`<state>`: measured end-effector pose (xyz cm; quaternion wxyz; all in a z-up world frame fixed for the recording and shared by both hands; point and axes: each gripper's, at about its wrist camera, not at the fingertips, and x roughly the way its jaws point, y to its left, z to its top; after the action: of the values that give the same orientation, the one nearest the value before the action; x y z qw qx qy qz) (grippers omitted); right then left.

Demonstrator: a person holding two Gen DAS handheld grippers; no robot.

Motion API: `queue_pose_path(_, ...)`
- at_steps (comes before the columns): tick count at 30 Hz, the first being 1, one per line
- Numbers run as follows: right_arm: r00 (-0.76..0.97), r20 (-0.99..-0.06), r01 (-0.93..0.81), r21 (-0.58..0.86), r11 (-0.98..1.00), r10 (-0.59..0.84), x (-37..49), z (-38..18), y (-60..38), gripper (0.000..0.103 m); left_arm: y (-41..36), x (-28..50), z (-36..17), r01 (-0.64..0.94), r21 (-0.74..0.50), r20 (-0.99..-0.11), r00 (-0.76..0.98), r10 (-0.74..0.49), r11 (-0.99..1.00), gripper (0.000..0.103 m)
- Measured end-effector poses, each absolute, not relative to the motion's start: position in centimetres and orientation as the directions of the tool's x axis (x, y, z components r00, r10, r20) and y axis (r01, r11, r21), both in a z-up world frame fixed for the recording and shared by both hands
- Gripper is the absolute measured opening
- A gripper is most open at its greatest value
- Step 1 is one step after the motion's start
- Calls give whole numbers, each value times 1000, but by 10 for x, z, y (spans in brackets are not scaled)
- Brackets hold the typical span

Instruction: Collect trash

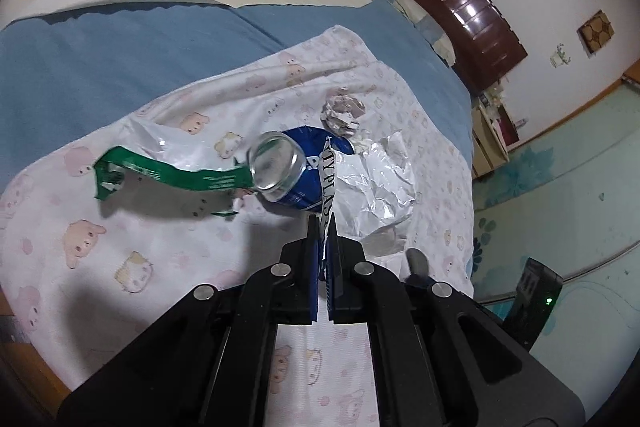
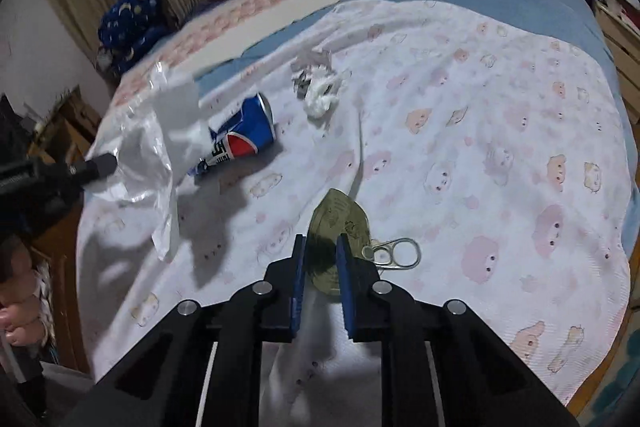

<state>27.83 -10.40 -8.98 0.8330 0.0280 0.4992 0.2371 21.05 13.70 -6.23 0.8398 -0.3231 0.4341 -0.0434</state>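
On the bed, a white cloth (image 2: pixel 460 131) printed with pink cartoon faces carries the trash. The left hand-held gripper (image 1: pixel 323 223) is clamped tight on the edge of a thin plastic bag (image 1: pixel 376 183), lifting it beside a blue soda can (image 2: pixel 240 141) that lies on its side. A crumpled paper wad (image 1: pixel 344 113) sits just beyond the can, and a green wrapper strip (image 1: pixel 168 177) hangs in the air near the can's base. The right hand-held gripper (image 2: pixel 322 255) has its jaws pressed on a round metal can lid (image 2: pixel 340 217) standing on edge, its pull ring (image 2: pixel 398 253) lying just beside.
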Motion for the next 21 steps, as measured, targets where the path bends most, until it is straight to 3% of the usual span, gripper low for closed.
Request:
queue_pose_path(11,436,-742,-262,437,861,509,272,-70,-147,3,139,206,-53,-187,-576,-688,636,-349,796,3)
queue_pose_path(16,484,-714,-251,441,862,506,251,-43,-172,3,117,199,-40,-139,-551,-679,648,-345,823,3)
queue_pose_path(21,495,-743,-258,371,892,451,235,-43,-181,3,88,191,-35,-106,-560,-663,653,-367,822,3)
